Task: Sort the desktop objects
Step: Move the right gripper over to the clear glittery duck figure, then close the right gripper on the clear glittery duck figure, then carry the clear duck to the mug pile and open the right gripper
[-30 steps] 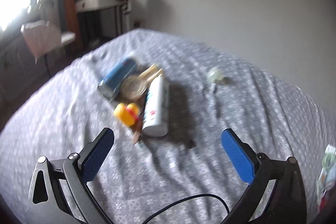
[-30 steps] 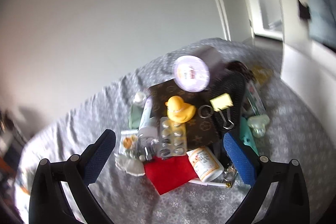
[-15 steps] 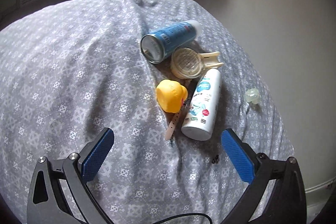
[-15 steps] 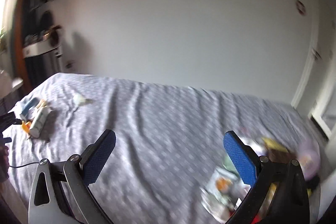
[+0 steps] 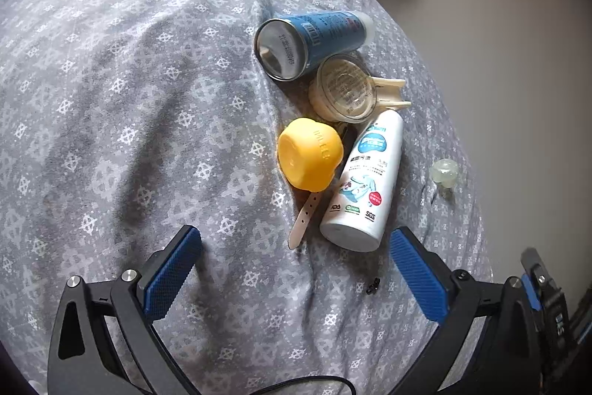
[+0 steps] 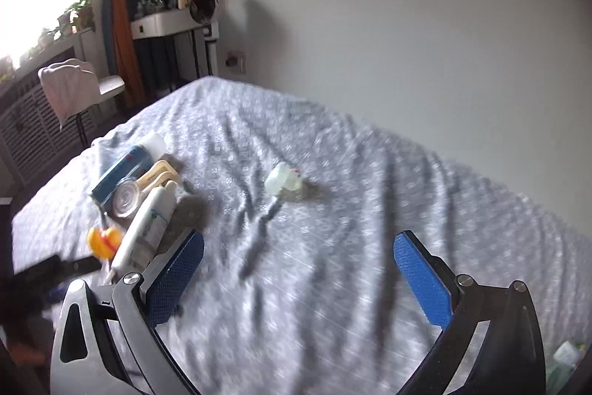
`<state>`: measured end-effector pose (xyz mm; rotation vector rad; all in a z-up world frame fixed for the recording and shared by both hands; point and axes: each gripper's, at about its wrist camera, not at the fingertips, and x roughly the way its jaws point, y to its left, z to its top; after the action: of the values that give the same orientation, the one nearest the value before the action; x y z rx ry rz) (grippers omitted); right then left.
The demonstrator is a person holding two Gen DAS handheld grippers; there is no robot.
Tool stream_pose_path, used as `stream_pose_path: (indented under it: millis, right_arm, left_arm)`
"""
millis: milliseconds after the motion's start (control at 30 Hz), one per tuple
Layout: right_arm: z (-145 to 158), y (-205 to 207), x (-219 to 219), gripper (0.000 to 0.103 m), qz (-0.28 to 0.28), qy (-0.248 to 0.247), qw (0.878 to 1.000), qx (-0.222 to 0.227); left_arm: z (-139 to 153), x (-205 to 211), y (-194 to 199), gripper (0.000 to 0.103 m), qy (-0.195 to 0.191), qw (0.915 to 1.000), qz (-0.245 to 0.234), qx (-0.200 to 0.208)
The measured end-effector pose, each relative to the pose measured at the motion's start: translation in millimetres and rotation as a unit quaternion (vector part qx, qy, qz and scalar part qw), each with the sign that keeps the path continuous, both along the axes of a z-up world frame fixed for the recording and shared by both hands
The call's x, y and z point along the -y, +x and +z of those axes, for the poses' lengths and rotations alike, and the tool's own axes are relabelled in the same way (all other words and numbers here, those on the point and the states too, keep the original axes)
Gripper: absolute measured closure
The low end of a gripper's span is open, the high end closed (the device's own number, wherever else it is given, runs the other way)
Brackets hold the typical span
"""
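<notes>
On a bed spread with a grey patterned sheet [image 5: 140, 106], a person holding 2 grippers sorts a scatter of household items. The left gripper [image 5: 292, 269] hangs over a small cluster near the sheet's far side, its blue pads spread wide and holding nothing. Just ahead of it lie a white spray bottle [image 5: 364, 184] on its side, a yellow rubber duck [image 5: 309, 154] tipped so its base faces the camera, and a pale watch strap [image 5: 305, 221] running out from under the duck. Beyond these rest a clear round lidded container [image 5: 344, 87] with a cream clip [image 5: 390, 93] behind it, and a blue can [image 5: 310, 39] lying flat. A small translucent green piece [image 5: 444, 173] sits apart to the right, near the wall.

The right gripper [image 6: 298, 278] is held higher and further back over bare sheet, its pads likewise wide apart and empty; its view is smeared, though the same cluster shows at its left and the green piece ahead.

The step in hand appears to be choosing a pick from this pile, with neither tool yet committed. The bottle's base lies nearest the left gripper's right pad, so a likely next move is to lower and centre the open pads across the bottle's width before closing, taking care not to snag the strap beside it.
</notes>
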<state>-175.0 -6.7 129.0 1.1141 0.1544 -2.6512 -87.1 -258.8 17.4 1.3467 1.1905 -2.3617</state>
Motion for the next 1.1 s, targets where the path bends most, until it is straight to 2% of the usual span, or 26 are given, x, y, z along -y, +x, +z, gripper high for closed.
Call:
stream_pose_path:
  millis: [133, 233, 400, 567, 600, 667, 700, 733, 867, 967, 1100]
  right_arm:
    - [-34.1, -41.3, 27.1, 0.000, -0.005, 0.004, 0.999, 0.033]
    - [-53.3, -78.4, 45.3, 0.000, -0.008, -0.001, 0.999, 0.054]
    - [-81.0, -120.7, 63.1, 0.000, -0.024, 0.009, 0.998, 0.056]
    - [-101.1, -146.0, 55.9, 0.000, -0.049, -0.014, 0.997, 0.062]
    - [-105.5, -149.8, 51.7, 0.006, -0.056, -0.022, 0.996, 0.063]
    - [-111.9, -157.4, 46.9, 0.025, -0.062, -0.033, 0.995, 0.072]
    - [-114.5, -159.4, 45.0, 0.043, -0.066, -0.028, 0.995, 0.072]
    - [-116.4, -160.6, 43.9, 0.052, -0.068, -0.020, 0.995, 0.066]
    - [-105.1, -149.0, 29.6, 0.052, -0.078, -0.060, 0.994, 0.053]
    - [-86.1, -113.9, 11.2, 0.052, -0.080, -0.084, 0.992, 0.047]
    - [-68.7, -31.9, -27.5, 0.052, -0.080, -0.027, 0.996, 0.040]
  left_arm:
    - [-6.6, 8.2, 1.4, 0.000, 0.026, 0.9994, 0.020, -0.004]
    - [-6.9, 6.0, 0.6, 0.000, 0.021, 0.9994, 0.025, -0.007]
    - [-7.8, 6.1, -0.7, 0.000, 0.023, 0.9994, 0.023, -0.011]
    - [-9.4, 5.4, 0.8, 0.000, 0.024, 0.9993, 0.028, -0.012]
    - [-9.3, 4.3, 0.4, 0.000, 0.019, 0.9994, 0.026, -0.011]
    - [-8.3, 2.1, 0.3, 0.000, 0.011, 0.9996, 0.024, -0.010]
    - [-8.2, 1.4, -0.1, 0.000, 0.008, 0.9996, 0.024, -0.010]
    - [-8.1, 1.0, -0.4, 0.000, 0.006, 0.9996, 0.024, -0.010]
    - [-9.0, 0.6, -3.4, 0.000, -0.001, 0.9997, 0.024, -0.011]
    - [-7.7, -2.3, -5.9, 0.000, -0.016, 0.9997, 0.017, -0.006]
    - [-6.0, -5.4, -8.2, 0.000, -0.028, 0.9996, 0.003, 0.000]
